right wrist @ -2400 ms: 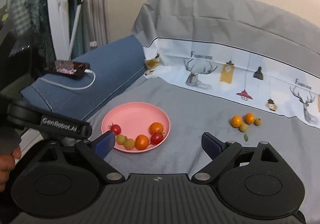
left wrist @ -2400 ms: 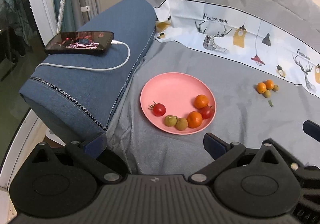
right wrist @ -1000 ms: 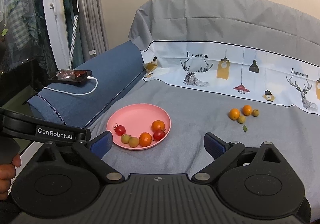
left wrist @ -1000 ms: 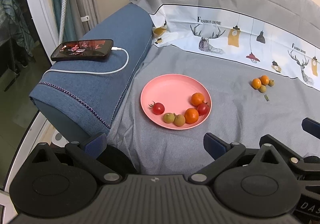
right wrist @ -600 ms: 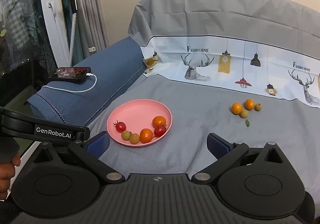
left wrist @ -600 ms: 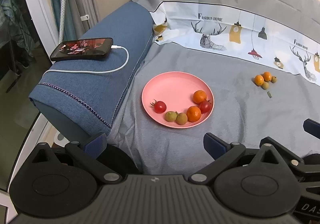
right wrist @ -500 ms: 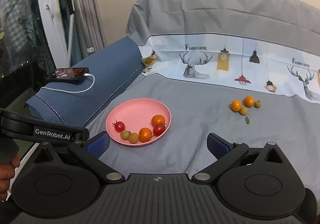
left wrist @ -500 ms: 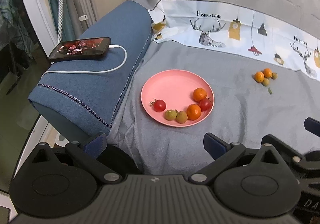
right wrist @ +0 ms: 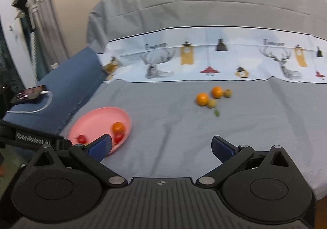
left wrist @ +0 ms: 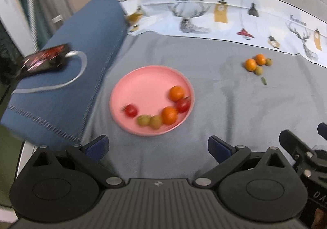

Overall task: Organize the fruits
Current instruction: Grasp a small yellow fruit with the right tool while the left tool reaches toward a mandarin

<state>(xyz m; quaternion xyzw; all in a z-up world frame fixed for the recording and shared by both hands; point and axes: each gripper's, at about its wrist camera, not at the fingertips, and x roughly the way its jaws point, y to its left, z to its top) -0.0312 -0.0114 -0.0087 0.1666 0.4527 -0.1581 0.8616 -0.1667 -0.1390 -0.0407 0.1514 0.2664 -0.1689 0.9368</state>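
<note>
Grey sheet (left wrist: 224,106); plate's green fruits (left wrist: 149,120) left-view only

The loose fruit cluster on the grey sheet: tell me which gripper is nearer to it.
Right. The right gripper faces the loose fruit cluster almost head-on, open. The left gripper sits over by the pink plate, with the cluster far off to its right.

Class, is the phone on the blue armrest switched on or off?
On. The phone shows a lit, reddish screen, with a white cable plugged in.
</note>
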